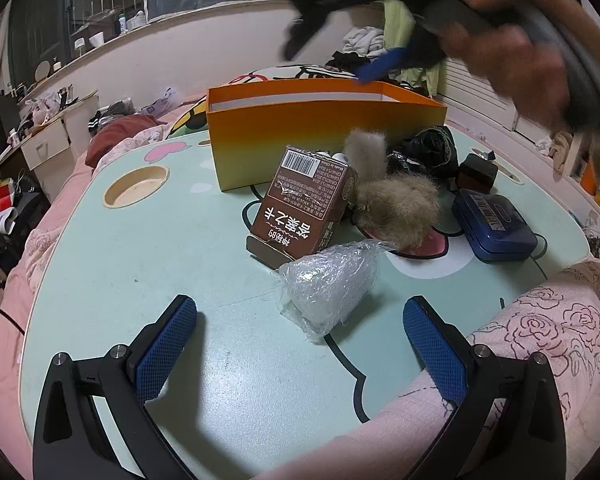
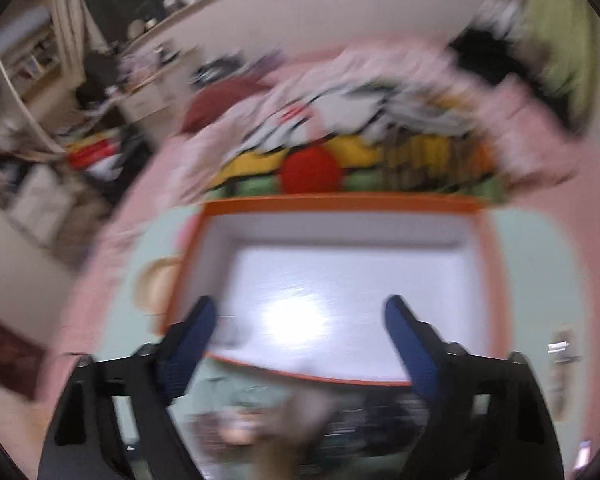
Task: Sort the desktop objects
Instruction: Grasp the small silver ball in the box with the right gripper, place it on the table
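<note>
In the left wrist view an orange box [image 1: 300,136] stands at the back of a mint table [image 1: 140,248]. In front of it lie a brown carton [image 1: 304,208], a furry toy [image 1: 392,196], a clear plastic wrap [image 1: 332,284], a blue case [image 1: 494,224], a small dark block [image 1: 476,172] and a black crumpled bag [image 1: 432,148]. My left gripper [image 1: 300,316] is open and empty, just short of the plastic wrap. My right gripper [image 2: 300,320] is open and empty above the orange box [image 2: 496,280], whose white inside holds nothing; this view is blurred. It also shows blurred at the left wrist view's top [image 1: 380,64].
A round cup hole [image 1: 136,188] is in the table's left part. A pink flowered quilt [image 1: 540,340] lies over the table's near right edge. The table stands on a bed with clothes and pillows behind the box. Shelves and clutter are at far left.
</note>
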A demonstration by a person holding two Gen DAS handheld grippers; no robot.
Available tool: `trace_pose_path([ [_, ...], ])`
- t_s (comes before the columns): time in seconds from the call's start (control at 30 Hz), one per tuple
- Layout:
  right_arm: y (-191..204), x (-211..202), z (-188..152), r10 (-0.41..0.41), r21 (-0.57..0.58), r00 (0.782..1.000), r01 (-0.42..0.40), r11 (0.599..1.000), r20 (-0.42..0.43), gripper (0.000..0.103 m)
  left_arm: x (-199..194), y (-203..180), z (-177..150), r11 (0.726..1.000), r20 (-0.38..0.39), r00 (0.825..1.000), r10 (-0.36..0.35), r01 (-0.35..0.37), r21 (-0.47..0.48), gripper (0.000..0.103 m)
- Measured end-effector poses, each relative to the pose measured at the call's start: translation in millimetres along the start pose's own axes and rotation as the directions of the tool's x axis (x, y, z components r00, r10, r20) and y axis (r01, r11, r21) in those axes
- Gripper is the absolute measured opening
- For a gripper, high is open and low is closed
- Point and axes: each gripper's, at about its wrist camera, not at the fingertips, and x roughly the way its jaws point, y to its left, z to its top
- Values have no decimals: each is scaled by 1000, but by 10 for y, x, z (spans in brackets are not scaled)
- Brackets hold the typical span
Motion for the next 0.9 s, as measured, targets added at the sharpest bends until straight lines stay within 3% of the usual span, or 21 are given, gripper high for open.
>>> trace_pose_path([
  [0.07, 88, 266, 123, 30, 5, 991, -30, 1000, -131, 58, 0, 1, 0, 1000, 0, 1000, 0, 0, 1, 103],
  [0.17, 195, 581, 180, 4, 1, 971, -4, 1000, -238, 58, -4, -3, -4, 1000, 1, 1000, -1, 1, 1, 103],
  [0.27, 268, 918, 134, 59, 29, 933, -52, 998, -356, 54, -2, 0, -1, 1000, 2, 1000, -2, 2, 2, 103],
  [0.33, 272, 997, 130, 46, 36, 939, -36, 999, -342, 44, 8, 9, -2, 1000, -2, 1000, -6, 6, -1, 103],
  [0.37, 295, 980, 159, 1, 9, 947, 2, 1000, -321, 33, 8, 13, 0, 1000, 0, 1000, -8, 8, -2, 103],
  [0.5, 290, 917, 197, 10, 15, 958, -6, 1000, -288, 32, 7, 3, 7, 1000, 2, 1000, -7, 7, 2, 103],
  [0.6, 181, 687, 230, 97, 75, 975, -84, 994, -201, 29, 8, 3, 7, 1000, 2, 1000, -7, 7, 3, 103],
  [0.7, 124, 248, 215, 120, 60, 990, -115, 991, -78, 29, 8, 3, 7, 1000, 2, 1000, -8, 8, 4, 103],
  [0.8, 76, -377, -3, 115, 2, 992, -115, 993, 50, 29, 8, 2, 6, 1000, 2, 1000, -7, 7, 5, 103],
  [0.9, 3, -751, -419, 87, -32, 990, -83, 996, 114, 29, 8, 4, 6, 1000, 2, 1000, -8, 8, 6, 103],
])
